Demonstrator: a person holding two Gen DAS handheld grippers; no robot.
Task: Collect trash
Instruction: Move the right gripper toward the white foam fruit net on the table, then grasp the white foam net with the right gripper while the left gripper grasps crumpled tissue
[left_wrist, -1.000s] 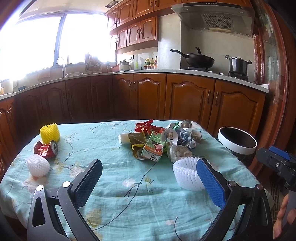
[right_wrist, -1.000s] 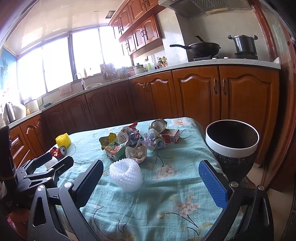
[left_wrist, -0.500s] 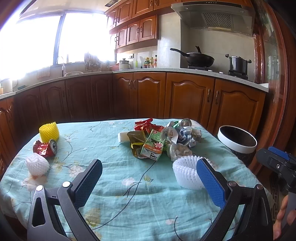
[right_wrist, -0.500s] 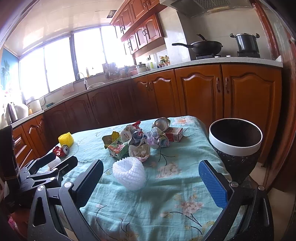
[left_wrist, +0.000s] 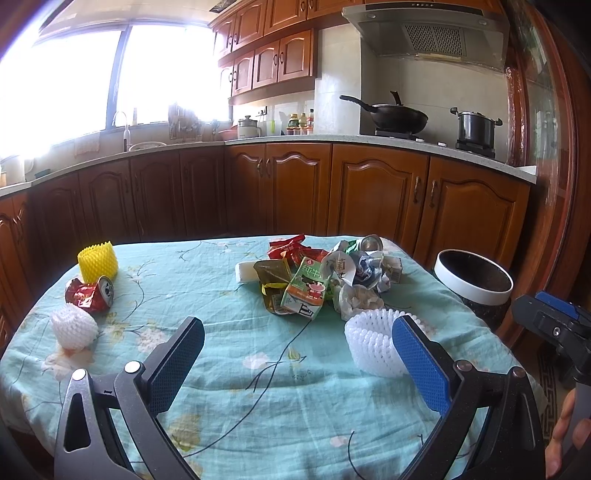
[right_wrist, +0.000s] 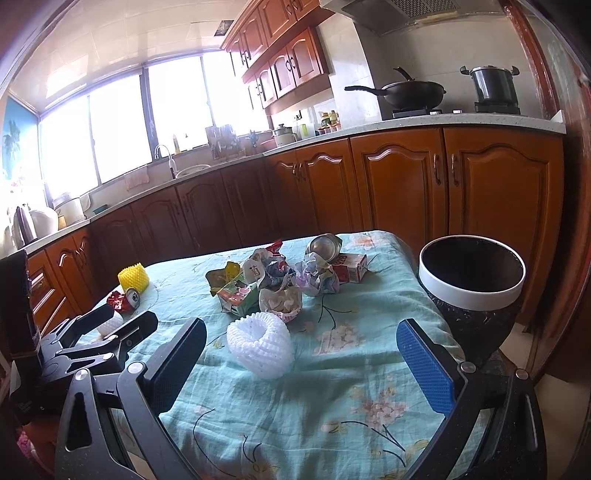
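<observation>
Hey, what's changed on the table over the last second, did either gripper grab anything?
Nothing was grabbed or let go. The right gripper eased slightly forward toward the white foam net; the left gripper barely shifted. Both stay open and empty. The trash pile, crushed red can and bin lie as before.

Left gripper (left_wrist: 295, 363) spread, trash pile (left_wrist: 321, 275), floral tablecloth (left_wrist: 229, 280)

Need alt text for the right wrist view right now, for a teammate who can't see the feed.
The open right gripper hovers over a floral-clothed table, empty, with a white foam fruit net nearest between its fingers. Behind lies a pile of crumpled wrappers and cartons; a white-rimmed trash bin stands off the right edge.
</observation>
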